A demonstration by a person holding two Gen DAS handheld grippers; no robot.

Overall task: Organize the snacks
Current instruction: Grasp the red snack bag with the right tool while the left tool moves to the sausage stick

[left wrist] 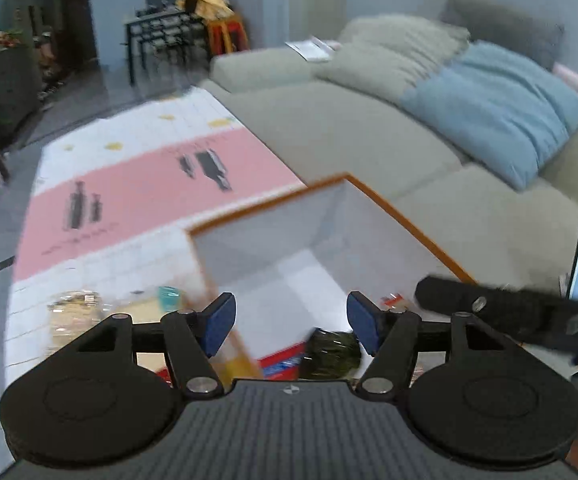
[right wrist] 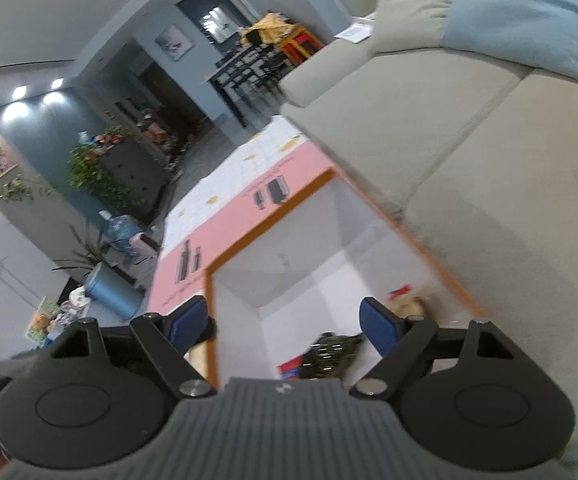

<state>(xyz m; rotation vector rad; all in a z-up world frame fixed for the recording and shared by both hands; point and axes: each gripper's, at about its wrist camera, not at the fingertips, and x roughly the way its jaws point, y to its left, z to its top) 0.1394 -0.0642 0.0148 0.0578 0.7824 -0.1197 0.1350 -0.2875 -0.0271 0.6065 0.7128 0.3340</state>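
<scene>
A white storage box with an orange rim (left wrist: pixel 389 208) stands on a pink and white mat beside the sofa. It also shows in the right wrist view (right wrist: pixel 273 220). Inside lie a dark green packet (left wrist: pixel 331 354), a red and blue packet (left wrist: pixel 283 362) and a red-topped snack (left wrist: pixel 393 300). My left gripper (left wrist: pixel 291 322) is open and empty above the box's near end. My right gripper (right wrist: pixel 285 322) is open and empty, also above the box, over the green packet (right wrist: pixel 329 354). A clear bag of snacks (left wrist: pixel 75 312) lies on the mat left of the box.
A beige sofa (left wrist: pixel 349 132) with a blue cushion (left wrist: pixel 501 108) runs along the right. The other gripper's black arm (left wrist: pixel 509 316) crosses the lower right of the left wrist view. A teal item (left wrist: pixel 169 296) lies near the box. Plants and a blue bin (right wrist: pixel 109 288) stand at far left.
</scene>
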